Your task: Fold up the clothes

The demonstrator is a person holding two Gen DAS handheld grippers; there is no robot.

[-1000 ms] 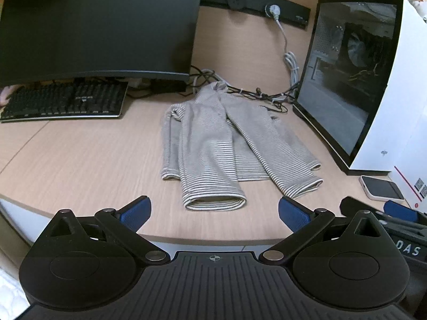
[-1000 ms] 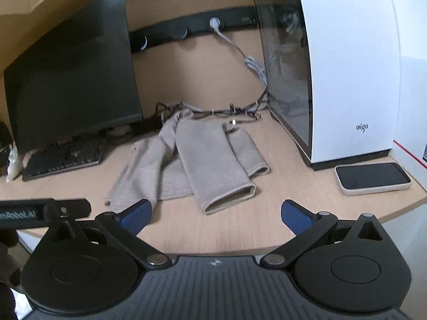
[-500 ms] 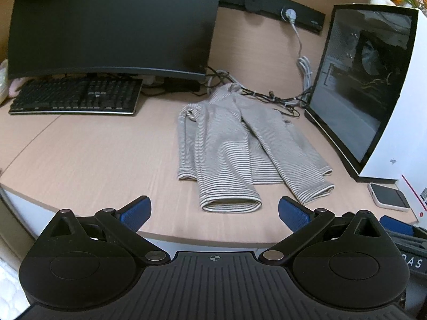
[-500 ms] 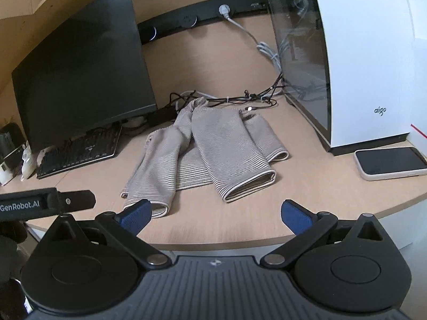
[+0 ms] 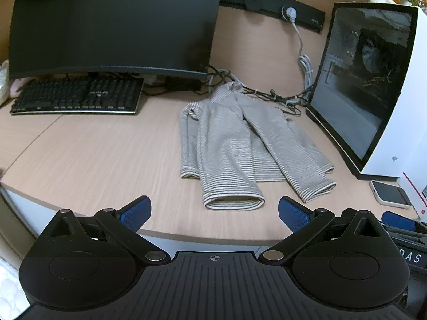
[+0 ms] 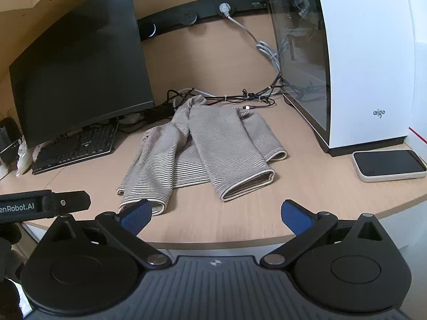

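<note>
Both tools have drawn closer to the counter's front edge over the past second, and the striped garment now sits larger in each view. The left tool [image 5: 214, 209] hangs just off the edge with its blue-padded fingers spread wide and empty; the right tool [image 6: 214, 214] does the same, jaws wide, holding nothing. On the pale wood counter [image 5: 101, 154], the grey-and-white striped top [image 5: 240, 146] lies flat with both sleeves folded in over the body, cuffs pointing toward the front edge, near the tools but not touched by them. To its right, a smartphone [image 6: 389, 165] rests face up at the foot of a white computer case [image 6: 365, 61] with a glass side panel. Behind the garment runs a tangle of dark cables [image 6: 240, 98]. Farther left, a black keyboard [image 5: 77, 96] sits beneath a dark curved monitor [image 5: 114, 24]. A black power strip [image 6: 202, 13] lines the wooden back wall, with a white cord plugged in.
</note>
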